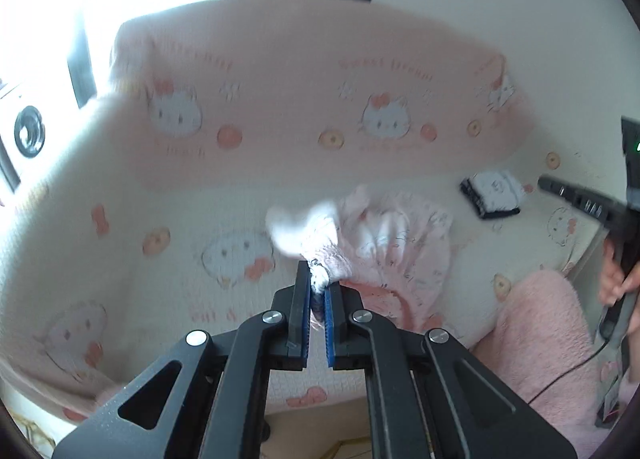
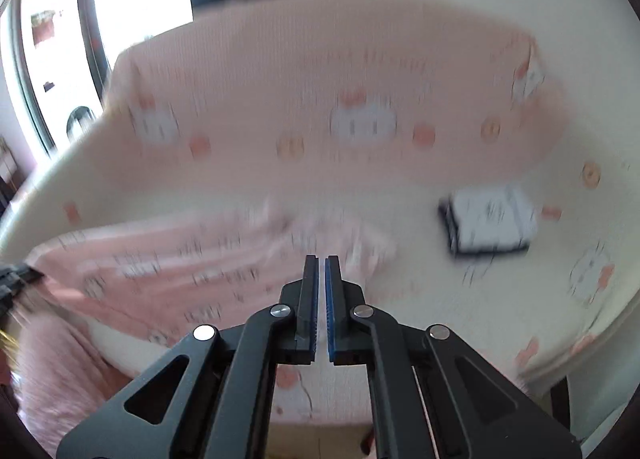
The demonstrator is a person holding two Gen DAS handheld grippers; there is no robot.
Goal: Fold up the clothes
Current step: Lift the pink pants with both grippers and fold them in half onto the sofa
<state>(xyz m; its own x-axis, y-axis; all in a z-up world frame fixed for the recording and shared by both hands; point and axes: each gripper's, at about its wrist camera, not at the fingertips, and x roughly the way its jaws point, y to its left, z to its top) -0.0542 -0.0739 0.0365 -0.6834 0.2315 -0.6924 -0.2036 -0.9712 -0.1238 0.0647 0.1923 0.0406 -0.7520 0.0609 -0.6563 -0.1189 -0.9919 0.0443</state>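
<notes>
A pink printed garment (image 1: 384, 243) lies crumpled on the sofa seat. My left gripper (image 1: 318, 279) is shut on a bunched white and pink edge of it, lifted a little off the seat. In the right wrist view the same garment (image 2: 180, 271) stretches blurred across the seat to the left. My right gripper (image 2: 321, 263) is shut with nothing between its pads, held above the garment's right end. It also shows at the right edge of the left wrist view (image 1: 576, 199), held by a hand.
A sofa with a pink and cream cat-print cover (image 1: 280, 91) fills both views. A folded white and dark garment (image 1: 492, 193) lies on the seat at the right, also in the right wrist view (image 2: 490, 221). A fluffy pink cloth (image 1: 540, 331) sits at the front right.
</notes>
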